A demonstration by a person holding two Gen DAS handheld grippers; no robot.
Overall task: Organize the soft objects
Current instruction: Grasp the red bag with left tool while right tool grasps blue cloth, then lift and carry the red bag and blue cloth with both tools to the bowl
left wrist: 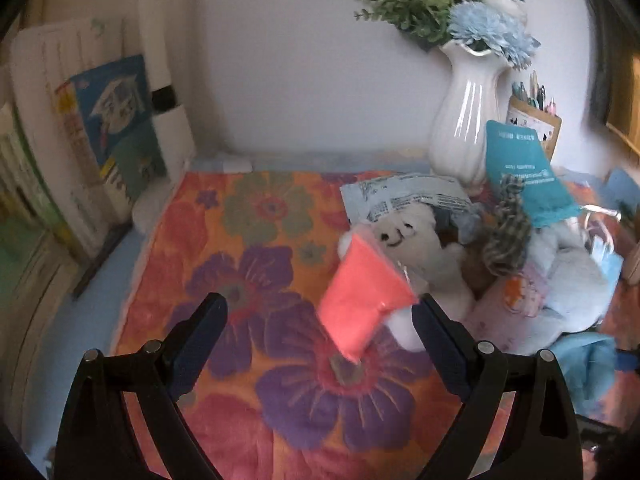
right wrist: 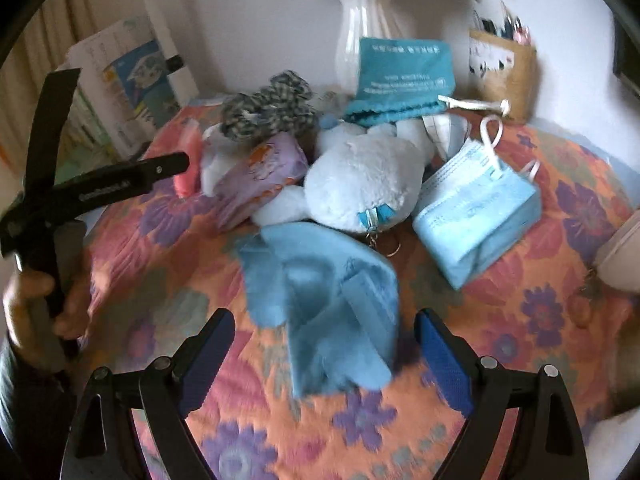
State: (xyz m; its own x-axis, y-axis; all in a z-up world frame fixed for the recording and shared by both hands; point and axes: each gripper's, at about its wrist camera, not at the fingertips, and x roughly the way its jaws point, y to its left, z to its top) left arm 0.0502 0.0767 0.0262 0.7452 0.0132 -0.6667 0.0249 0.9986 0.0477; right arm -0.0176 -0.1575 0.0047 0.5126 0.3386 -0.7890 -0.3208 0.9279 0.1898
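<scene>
Sorting soft goods heaped on an orange floral quilted mat (left wrist: 248,216).
Left gripper (left wrist: 320,320): jaws spread, a coral-pink plastic packet (left wrist: 362,296) between them, seemingly unpinched. Right gripper (right wrist: 324,332): jaws spread over a crumpled light-blue cloth (right wrist: 328,300), likely the next pick. Pale-blue plush toy (right wrist: 364,184) and blue face-mask stack (right wrist: 476,216) lie piled behind.

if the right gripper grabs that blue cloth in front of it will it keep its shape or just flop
Likely flop: the blue cloth already lies crumpled in loose folds on the floral mat. It looks thin, so probably light. The right gripper is open around it; a corner pinch would probably let the rest dangle.
</scene>
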